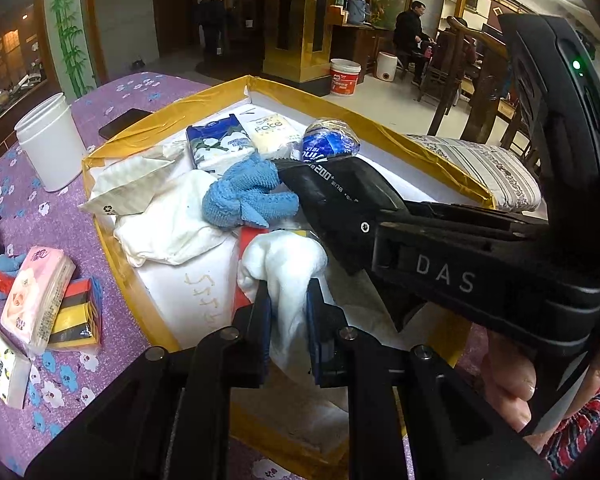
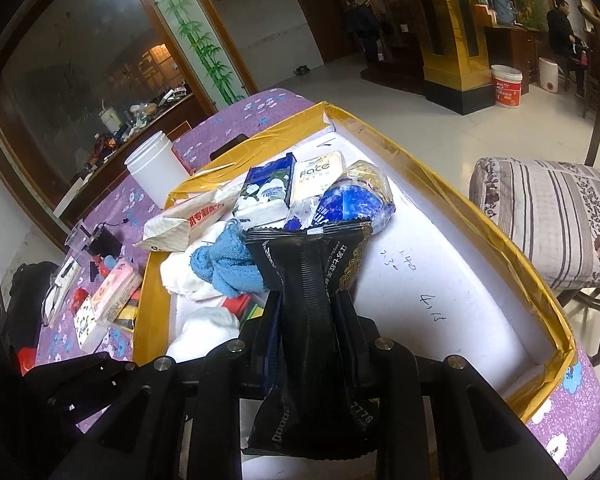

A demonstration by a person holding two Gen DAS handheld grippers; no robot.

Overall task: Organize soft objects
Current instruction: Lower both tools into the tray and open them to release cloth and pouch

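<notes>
My left gripper [image 1: 287, 304] is shut on a white cloth [image 1: 288, 268] over the near part of a shallow gold-rimmed white box [image 1: 432, 152]. My right gripper [image 2: 308, 312] is shut on a black soft packet [image 2: 312, 280], held above the box [image 2: 512, 256]; the packet and right gripper also show in the left wrist view [image 1: 340, 196]. In the box lie a blue towel [image 1: 246, 196], a white cloth [image 1: 172, 220], a blue floral tissue pack [image 1: 216, 144], a cream "Face" tissue pack [image 1: 272, 132], a blue-and-white bag [image 1: 332, 140] and a white paper bag [image 1: 132, 188].
On the purple flowered tablecloth [image 1: 28, 208] left of the box stand a white plastic jar [image 1: 48, 140], a phone [image 1: 124, 122], a pink tissue pack [image 1: 36, 296], a striped packet [image 1: 76, 316] and another tissue pack [image 1: 0, 364]. A striped cushion [image 2: 552, 216] sits on a chair at the right.
</notes>
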